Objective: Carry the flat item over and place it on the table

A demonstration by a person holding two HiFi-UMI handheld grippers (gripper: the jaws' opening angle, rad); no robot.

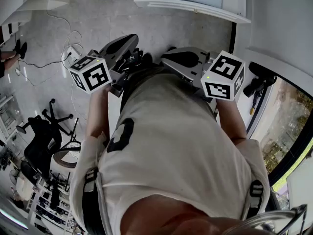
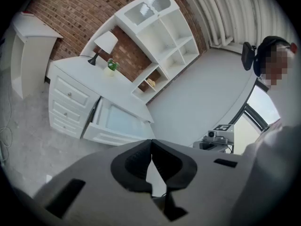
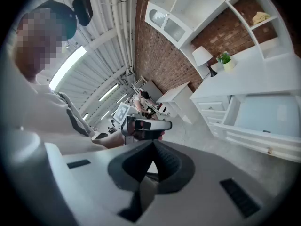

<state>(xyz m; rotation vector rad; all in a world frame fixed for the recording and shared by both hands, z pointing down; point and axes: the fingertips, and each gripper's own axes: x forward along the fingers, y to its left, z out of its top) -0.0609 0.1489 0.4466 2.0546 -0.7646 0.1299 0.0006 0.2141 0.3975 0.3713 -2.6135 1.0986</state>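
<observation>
A: Head view?
B: Both arms bent, held ahead of the white shirt (image 1: 166,146). L gripper (image 1: 128,45) and R gripper (image 1: 182,58) sit side by side over grey floor (image 1: 161,28), tipped slightly down. Office chair (image 1: 39,146) off to the left.
A: L gripper view?
B: Jaws pressed together, nothing btwn. Ahead: white dresser (image 2: 70,95) w/ drawer (image 2: 117,121) pulled out; lamp (image 2: 106,41) and plant (image 2: 112,65) on top.
A: R gripper view?
B: Jaws closed, empty. L gripper just beyond its tips. Flat item can't be made out in any view.
</observation>
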